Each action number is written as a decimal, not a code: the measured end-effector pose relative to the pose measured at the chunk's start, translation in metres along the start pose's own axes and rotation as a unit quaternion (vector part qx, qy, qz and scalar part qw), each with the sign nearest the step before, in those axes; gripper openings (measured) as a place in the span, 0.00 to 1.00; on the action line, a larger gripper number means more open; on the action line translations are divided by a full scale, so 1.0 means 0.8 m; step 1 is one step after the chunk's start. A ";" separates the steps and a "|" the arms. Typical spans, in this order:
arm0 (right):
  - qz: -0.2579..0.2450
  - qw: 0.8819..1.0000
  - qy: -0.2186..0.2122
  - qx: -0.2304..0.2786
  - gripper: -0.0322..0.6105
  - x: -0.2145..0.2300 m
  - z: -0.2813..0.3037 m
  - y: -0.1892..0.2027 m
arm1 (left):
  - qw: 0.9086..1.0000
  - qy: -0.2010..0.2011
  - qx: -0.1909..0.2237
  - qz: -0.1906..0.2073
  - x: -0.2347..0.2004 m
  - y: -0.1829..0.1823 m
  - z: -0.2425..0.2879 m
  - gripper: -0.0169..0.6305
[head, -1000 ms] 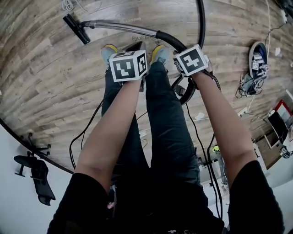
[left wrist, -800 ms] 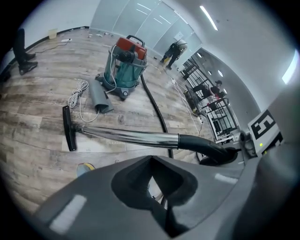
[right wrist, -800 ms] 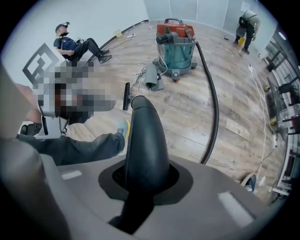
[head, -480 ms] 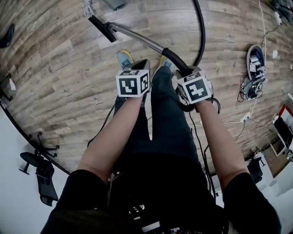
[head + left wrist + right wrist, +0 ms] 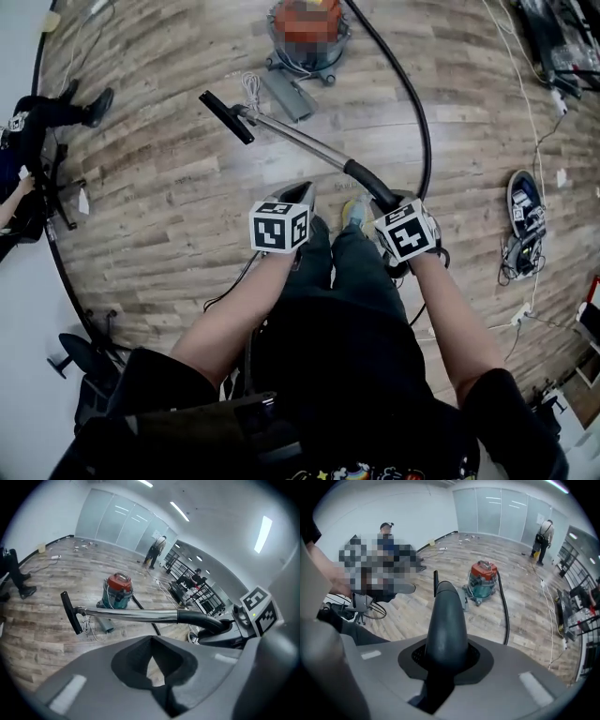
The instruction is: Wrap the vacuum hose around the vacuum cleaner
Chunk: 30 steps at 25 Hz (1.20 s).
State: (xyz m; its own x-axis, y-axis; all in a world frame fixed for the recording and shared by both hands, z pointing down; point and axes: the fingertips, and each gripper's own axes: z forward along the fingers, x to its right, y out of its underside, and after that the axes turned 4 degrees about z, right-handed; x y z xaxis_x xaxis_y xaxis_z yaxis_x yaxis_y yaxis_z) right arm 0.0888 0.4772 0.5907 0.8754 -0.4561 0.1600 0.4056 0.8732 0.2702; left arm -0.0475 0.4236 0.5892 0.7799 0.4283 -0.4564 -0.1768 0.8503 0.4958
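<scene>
Right tool (image 5: 446,656) is pinching the black handle (image 5: 446,616) of the wand, and the curved grip fills the notch between its jaws. Those jaws have just been easing a touch wider, but the handle sits between them and the pads are on it. Left tool (image 5: 152,663) has its jaws pressed together on nothing, with only bare floor showing through the notch. It hangs just beside the right one, at its 9 o'clock in the head view.

Now the task's things. The vacuum cleaner (image 5: 309,33), a red-topped canister, stands on the wooden floor (image 5: 150,187) at 12 o'clock, well apart from the person. The metal wand (image 5: 300,141) runs from the handle up toward 11 o'clock and ends in the black floor nozzle (image 5: 225,117), which sits near the canister. The vacuum hose (image 5: 419,112) leaves the cleaner and sweeps round in one long loose arc through 1 o'clock down to the handle. It isn't touching the canister body anywhere along that run.

So the wrapping proper hasn't begun. This looks like the pick-up step, with the hose end in hand and nothing coiled yet.

The next move, as I read it, is to close in on the cleaner at 12 o'clock. From there the hose can be led round the canister. The slack needs managing, and the free left tool could open up and guide it so the loop lies snug. The long wand may swing wide.
</scene>
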 end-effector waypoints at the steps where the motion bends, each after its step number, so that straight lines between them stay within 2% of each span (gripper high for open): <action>1: -0.007 1.000 -0.003 0.007 0.21 -0.005 -0.005 -0.015 | 1.000 -0.009 0.011 -0.002 -0.004 -0.010 -0.015 0.03; 7: -0.029 0.999 -0.023 0.035 0.21 -0.039 -0.016 -0.076 | 0.995 -0.069 0.065 -0.022 -0.033 -0.040 -0.097 0.03; 11: -0.040 0.998 -0.029 0.041 0.21 -0.068 -0.004 -0.093 | 0.988 -0.117 0.086 -0.047 -0.055 -0.024 -0.133 0.03; 14: -0.052 0.998 -0.023 0.032 0.21 -0.088 0.013 -0.104 | 0.986 -0.133 0.087 -0.059 -0.076 -0.012 -0.144 0.03; 20: -0.048 0.999 0.005 -0.009 0.21 -0.155 0.059 -0.135 | 0.991 -0.098 0.079 -0.054 -0.153 -0.007 -0.168 0.03; 24: -0.023 0.999 0.037 -0.028 0.21 -0.203 0.086 -0.178 | 0.997 -0.062 0.047 0.012 -0.217 -0.013 -0.199 0.03; 25: -0.017 0.998 0.044 -0.032 0.21 -0.213 0.092 -0.189 | 0.997 -0.055 0.041 0.018 -0.233 -0.015 -0.208 0.03; 30: 0.019 0.998 0.058 -0.035 0.21 -0.254 0.116 -0.260 | 0.998 -0.046 0.037 0.013 -0.323 -0.051 -0.252 0.03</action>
State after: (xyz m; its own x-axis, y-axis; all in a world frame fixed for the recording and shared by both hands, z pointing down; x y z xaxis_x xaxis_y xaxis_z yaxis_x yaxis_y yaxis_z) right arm -0.1975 0.3723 0.5903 0.9133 -0.4032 0.0567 0.3854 0.9010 0.1992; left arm -0.3632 0.3401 0.5380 0.8274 0.4182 -0.3748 -0.1564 0.8126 0.5614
